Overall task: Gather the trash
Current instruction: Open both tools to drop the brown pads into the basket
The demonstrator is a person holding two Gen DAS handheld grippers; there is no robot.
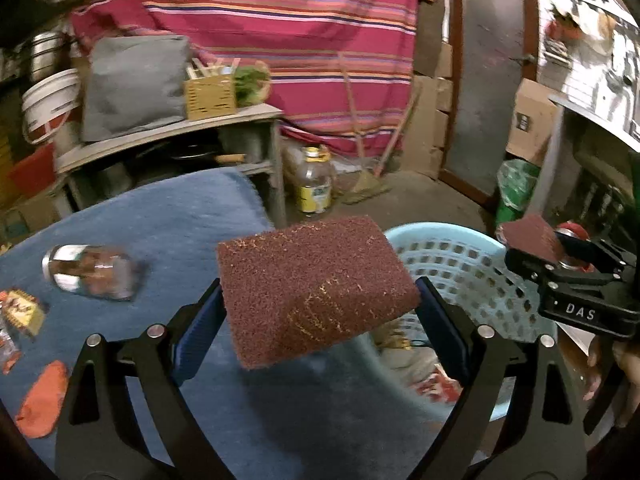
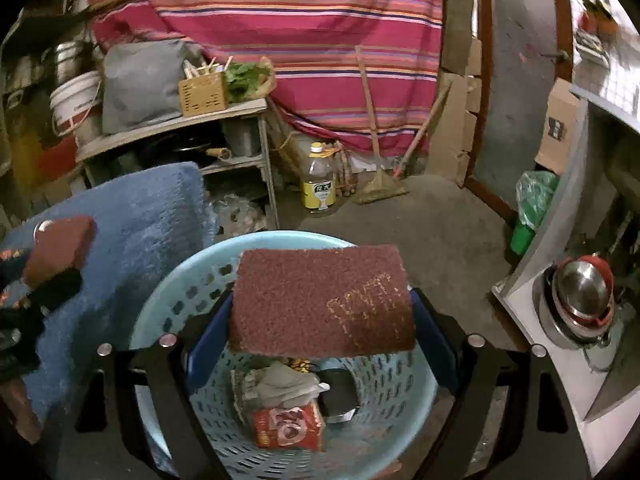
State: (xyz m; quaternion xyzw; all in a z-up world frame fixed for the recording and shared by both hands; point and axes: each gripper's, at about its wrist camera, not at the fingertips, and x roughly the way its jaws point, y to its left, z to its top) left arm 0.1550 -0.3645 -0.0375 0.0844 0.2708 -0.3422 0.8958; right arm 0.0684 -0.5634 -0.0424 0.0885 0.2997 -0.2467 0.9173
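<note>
Left wrist view: the left gripper (image 1: 318,308) stands wide, its blue-lined fingers (image 1: 200,320) clamped on the short ends of a rough maroon scouring pad (image 1: 316,288), a flat fibrous rectangle with faint yellow print, held above the fuzzy blue cloth (image 1: 160,232). A glass jar (image 1: 94,272) lies on its side on that cloth, near crumpled wrappers (image 1: 22,312). In the right wrist view, the right gripper (image 2: 322,320) likewise stands wide and grips a second maroon pad (image 2: 322,304) over the pale blue perforated plastic basket (image 2: 400,380), where a red carton (image 2: 290,426) and grey crumpled paper (image 2: 280,384) lie.
</note>
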